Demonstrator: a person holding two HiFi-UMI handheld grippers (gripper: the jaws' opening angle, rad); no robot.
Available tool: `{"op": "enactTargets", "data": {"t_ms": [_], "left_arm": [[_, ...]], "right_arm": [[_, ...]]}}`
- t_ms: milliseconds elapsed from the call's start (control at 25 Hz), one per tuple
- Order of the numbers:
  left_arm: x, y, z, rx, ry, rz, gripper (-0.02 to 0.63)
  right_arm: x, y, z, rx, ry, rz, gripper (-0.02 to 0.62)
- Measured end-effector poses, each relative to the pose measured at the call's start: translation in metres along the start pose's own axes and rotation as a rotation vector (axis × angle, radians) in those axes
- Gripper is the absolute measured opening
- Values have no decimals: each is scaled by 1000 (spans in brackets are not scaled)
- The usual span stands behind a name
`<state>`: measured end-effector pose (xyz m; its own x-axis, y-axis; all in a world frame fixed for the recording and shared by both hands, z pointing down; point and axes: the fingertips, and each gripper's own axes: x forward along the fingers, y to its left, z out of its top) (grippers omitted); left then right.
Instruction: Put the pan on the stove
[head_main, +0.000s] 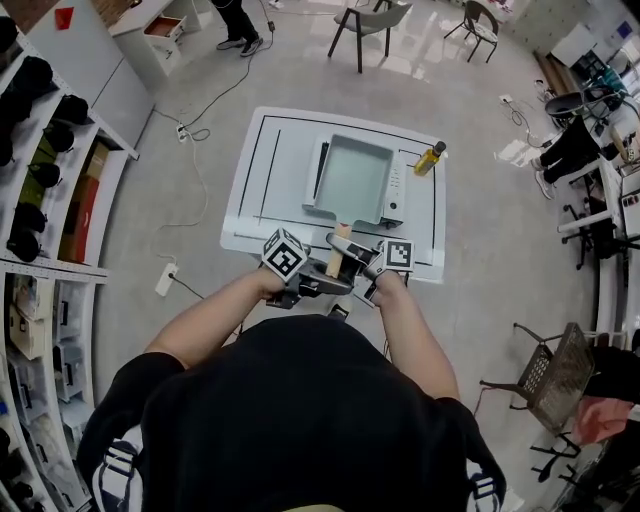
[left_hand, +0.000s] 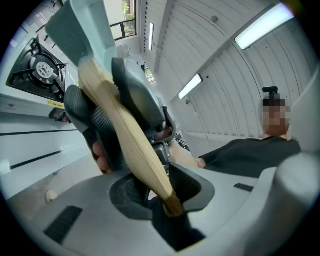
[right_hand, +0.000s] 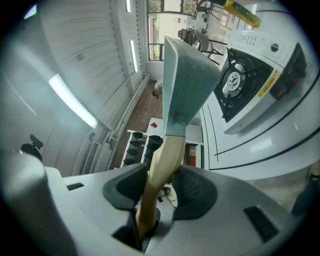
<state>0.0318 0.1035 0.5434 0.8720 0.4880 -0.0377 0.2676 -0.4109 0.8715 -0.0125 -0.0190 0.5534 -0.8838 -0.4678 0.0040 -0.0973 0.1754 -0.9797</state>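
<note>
A rectangular grey-green pan (head_main: 352, 180) with a wooden handle (head_main: 338, 250) is over the white one-burner stove (head_main: 396, 190) on the table. Both grippers hold the handle at the table's near edge. My left gripper (head_main: 320, 284) is shut on the handle's end. My right gripper (head_main: 350, 263) is shut on it closer to the pan. In the left gripper view the handle (left_hand: 125, 135) runs up from the left gripper (left_hand: 150, 185) to the pan (left_hand: 85, 30), with the burner (left_hand: 37, 67) beyond. In the right gripper view the right gripper (right_hand: 160, 187) clamps the handle (right_hand: 162, 160); the pan (right_hand: 187, 90) is tilted, apart from the burner (right_hand: 234, 82).
A yellow oil bottle (head_main: 429, 159) stands to the right of the stove on the white table (head_main: 262, 215). Shelves (head_main: 50, 200) line the left wall. Cables and a power strip (head_main: 166, 278) lie on the floor at left. Chairs (head_main: 370, 25) stand behind the table, and a folded rack (head_main: 550, 375) at right.
</note>
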Motion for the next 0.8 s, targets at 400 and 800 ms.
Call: {"op": "enactTargets", "data": {"t_ms": [400,800], "left_arm": [[9,25,40,-12,-35,28,104],[19,47,73,-15,-56,50,104]], "right_arm": [[-6,-11,41,10,53,16,155],[-15,-20,76,23,95,27,155]]}}
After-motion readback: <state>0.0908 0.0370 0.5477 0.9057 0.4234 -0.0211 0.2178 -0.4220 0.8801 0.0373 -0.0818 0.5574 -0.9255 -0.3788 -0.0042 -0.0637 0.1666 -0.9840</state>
